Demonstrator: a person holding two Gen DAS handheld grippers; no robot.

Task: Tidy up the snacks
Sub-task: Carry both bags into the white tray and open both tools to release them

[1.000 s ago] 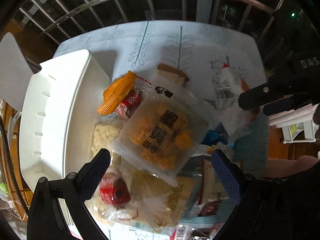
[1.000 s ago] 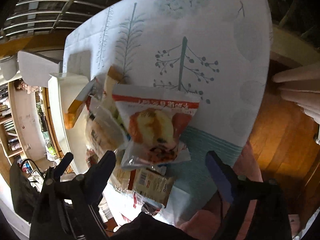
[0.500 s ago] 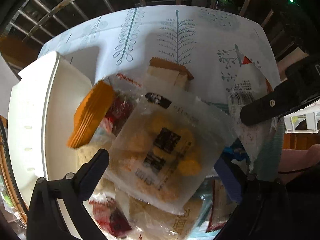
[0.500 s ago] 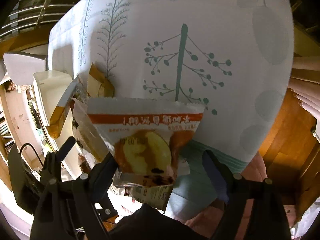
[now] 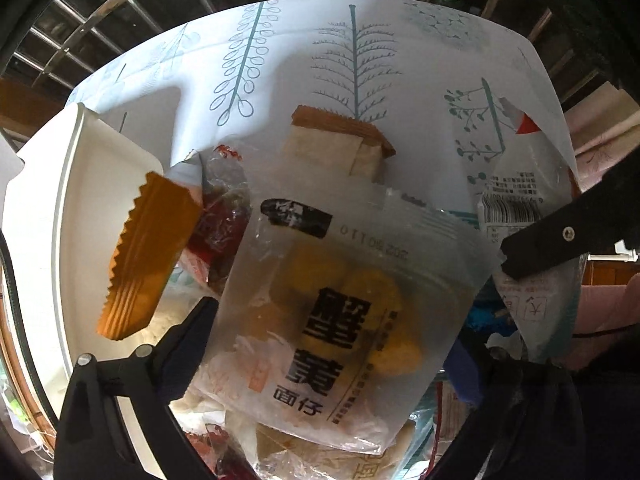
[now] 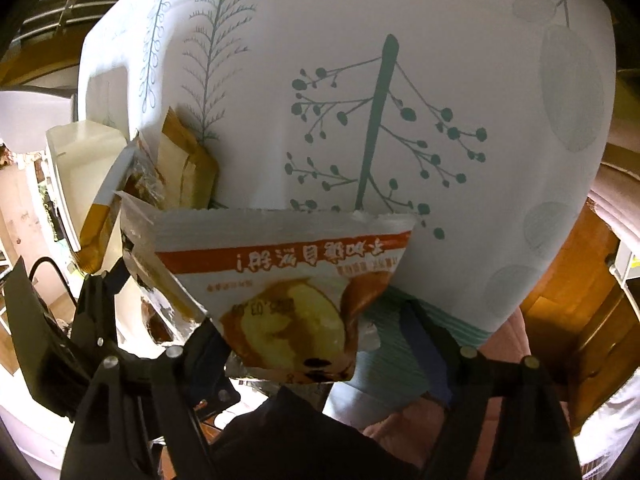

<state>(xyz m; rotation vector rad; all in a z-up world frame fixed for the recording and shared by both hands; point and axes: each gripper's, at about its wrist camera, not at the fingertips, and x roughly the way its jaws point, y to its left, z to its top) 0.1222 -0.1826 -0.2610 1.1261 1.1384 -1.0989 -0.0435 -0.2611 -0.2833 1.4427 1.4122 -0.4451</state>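
A clear bag of yellow snacks with black lettering (image 5: pixel 340 320) tops a snack pile beside a white bin (image 5: pixel 80 200). My left gripper (image 5: pixel 328 356) points straight down over it. Its jaws are closing with the bag between them, and the pads are not seen pressing it. A bread pack with a red band (image 6: pixel 288 292) lies between the closing jaws of my right gripper (image 6: pixel 316 348), with a gap at the right pad. An orange wafer pack (image 5: pixel 148 256) leans over the bin's rim. One right gripper finger (image 5: pixel 560 244) shows in the left wrist view.
A tan and brown pack (image 5: pixel 336 140) and a red sweets pack (image 5: pixel 220 220) lie behind the clear bag. The tablecloth with tree prints (image 6: pixel 380 100) stretches beyond the pile. Wooden floor (image 6: pixel 580 300) lies past the table's right edge, and a metal railing (image 5: pixel 120 8) at the back.
Both grippers have come down closer to the pile. The clear bag now fills the space between the left fingers. The right fingers have narrowed around the bread pack.
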